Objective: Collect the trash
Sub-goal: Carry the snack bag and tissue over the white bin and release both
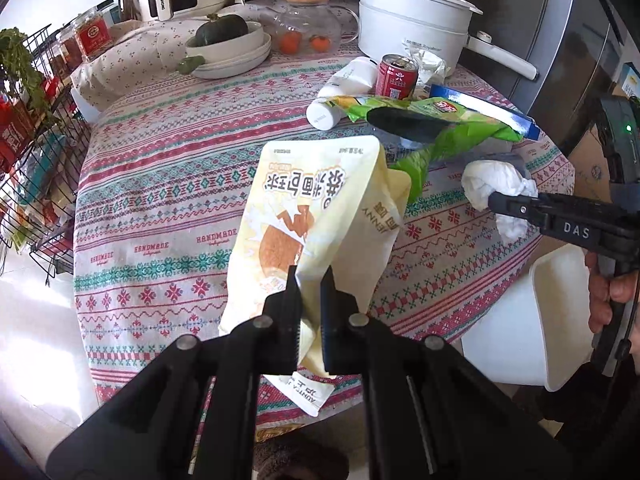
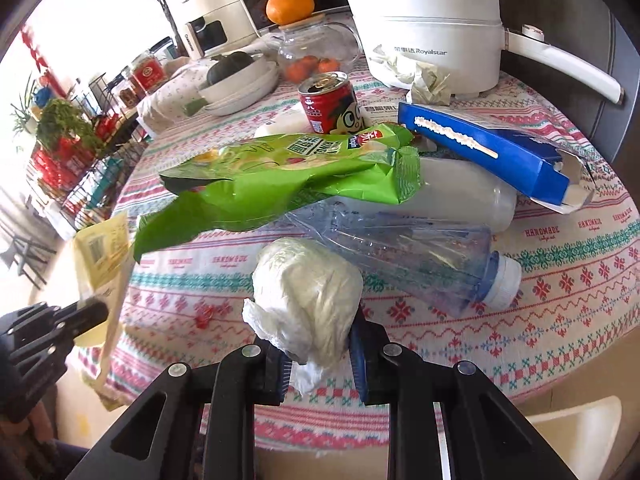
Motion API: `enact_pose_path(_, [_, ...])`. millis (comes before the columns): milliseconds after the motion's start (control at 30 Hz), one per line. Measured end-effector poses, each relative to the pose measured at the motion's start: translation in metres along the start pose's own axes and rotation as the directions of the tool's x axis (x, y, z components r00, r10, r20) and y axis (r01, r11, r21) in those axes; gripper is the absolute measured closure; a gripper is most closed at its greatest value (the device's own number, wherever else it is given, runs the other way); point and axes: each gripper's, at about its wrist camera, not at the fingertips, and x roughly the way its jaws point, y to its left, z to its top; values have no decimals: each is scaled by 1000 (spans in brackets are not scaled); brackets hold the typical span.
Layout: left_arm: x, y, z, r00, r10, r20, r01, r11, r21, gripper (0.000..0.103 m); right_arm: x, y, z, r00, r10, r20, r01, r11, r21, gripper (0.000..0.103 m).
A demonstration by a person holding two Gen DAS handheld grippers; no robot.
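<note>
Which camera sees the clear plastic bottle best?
The right wrist view: the bottle lies whole and close, cap included. In the left wrist view only a sliver shows, hidden behind the green bag and tissue.

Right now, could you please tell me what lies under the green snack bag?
Under the green snack bag lie a clear plastic bottle and a white bottle. Their covered ends and anything else beneath stay hidden.

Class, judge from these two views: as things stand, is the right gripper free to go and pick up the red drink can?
Probably not yet. The right gripper is shut on a crumpled white tissue, and the green snack bag and clear plastic bottle lie between it and the red can.
</note>
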Motion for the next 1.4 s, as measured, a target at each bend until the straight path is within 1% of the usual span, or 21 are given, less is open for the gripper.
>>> enact_pose_path(100, [-3,2,-2,1000,-25,-4,25,999,-22,94,-13,-3,-5,1000,19,-12,-19,1000,12,78])
enact_pose_path(233, [-7,0,-4,998,-56,-7,56,998,-28,94,-34,-8,-11,1000,26,-13,-26,1000,12,78])
enact_pose_path(367, [-10,-3,-5,998,-58,-5,58,998,-25,94,-53,-18,-15,1000,14,4,-14,1000,5,78])
enact_pose_path(433, [-13,-5,-5,999,-42,1,42,999,-21,94,-61,-25,-18,1000,9,6,-9,1000,18,78])
enact_pose_path(533, [-12,-2,-4,1000,28,2,-28,999,-17,94,-72,-36,-21,1000,-9,14,8,1000,26,78])
enact_pose_path(600, [-11,4,-3,999,51,0,-51,998,-33,94,-78,-44,-23,1000,-21,17,20,999,35,78])
enact_pose_path(700, [-21,7,-1,998,52,39,-51,998,-47,94,-87,-58,-27,999,-36,21,34,997,65,78])
enact_pose_path(767, [-31,6,1,997,42,72,-38,998,-51,94,-94,-63,-28,999,-41,29,38,996,74,78])
enact_pose_path(900, [-50,-10,9,992,-30,125,34,999,-32,94,-115,-72,-32,998,-46,53,41,996,81,78])
enact_pose_path(1033, [-67,-49,14,976,-146,160,140,989,48,94,-140,-83,-41,996,-56,76,49,995,88,78])
enact_pose_path(1100, [-71,-73,15,962,-232,146,221,971,92,94,-150,-88,-45,994,-66,86,58,994,90,78])
enact_pose_path(1167, [-70,-99,14,942,-316,114,300,944,137,94,-163,-96,-53,993,-75,96,65,993,100,78])
enact_pose_path(1200, [-70,-112,14,933,-347,96,329,931,159,94,-168,-102,-57,992,-76,100,65,992,108,78])
enact_pose_path(1300, [-64,-154,11,911,-410,36,392,892,227,94,-186,-119,-70,989,-91,112,76,988,134,78])
enact_pose_path(1400, [-55,-194,5,899,-437,-25,425,858,289,94,-199,-137,-84,987,-115,115,96,982,163,78])
